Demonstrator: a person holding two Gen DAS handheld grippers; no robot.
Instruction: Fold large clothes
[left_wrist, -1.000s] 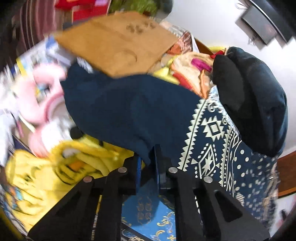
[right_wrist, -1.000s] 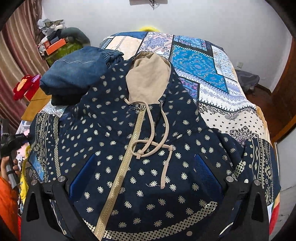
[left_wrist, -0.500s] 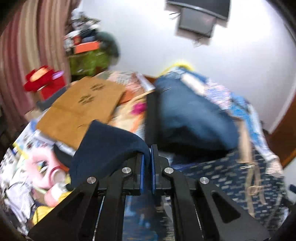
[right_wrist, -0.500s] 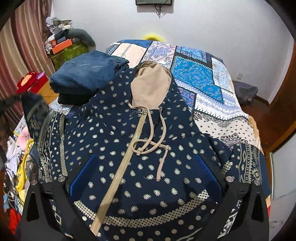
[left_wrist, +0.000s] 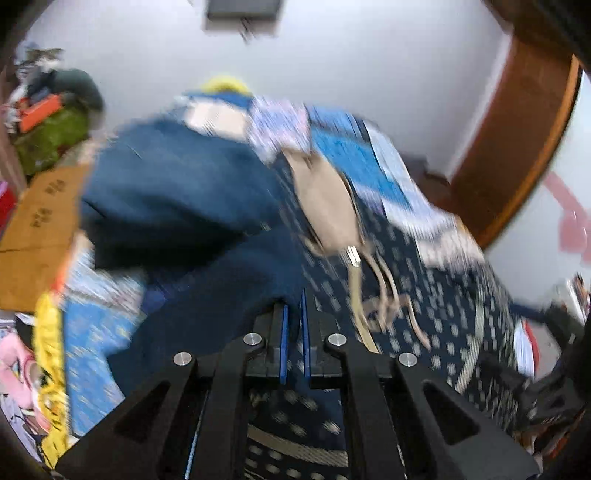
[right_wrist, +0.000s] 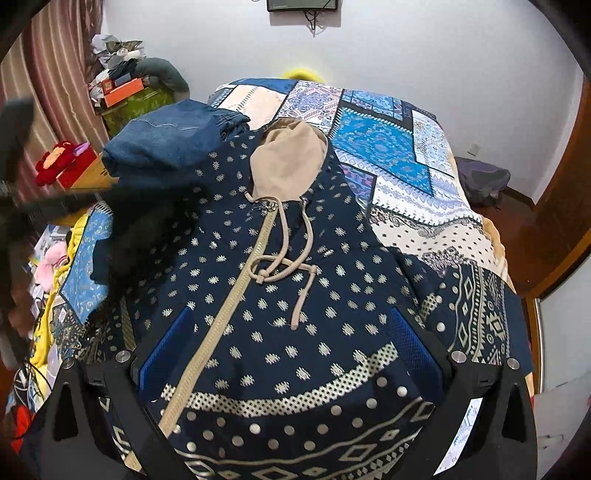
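Note:
A navy hooded jacket (right_wrist: 295, 295) with beige dots, a beige zip, drawstrings and a beige hood (right_wrist: 288, 162) lies face up on the bed. My right gripper (right_wrist: 288, 354) is open above its lower front, touching nothing. My left gripper (left_wrist: 292, 332) is shut on the jacket's left sleeve (left_wrist: 207, 295), showing its plain navy inside, and holds it over the jacket's left side. The sleeve and the left gripper show as a dark blur (right_wrist: 122, 221) in the right wrist view. The left wrist view is motion-blurred.
Folded blue jeans (right_wrist: 170, 140) lie on the bed at the jacket's upper left. The patchwork bedspread (right_wrist: 391, 147) lies bare at the far right. Clutter, a cardboard box (left_wrist: 33, 229) and yellow cloth (right_wrist: 48, 317) lie off the bed's left edge. A wooden door frame (right_wrist: 561, 206) stands right.
My left gripper has swung the sleeve up from beside the bed and in over the jacket's left side. My right gripper has risen slightly and stays open.

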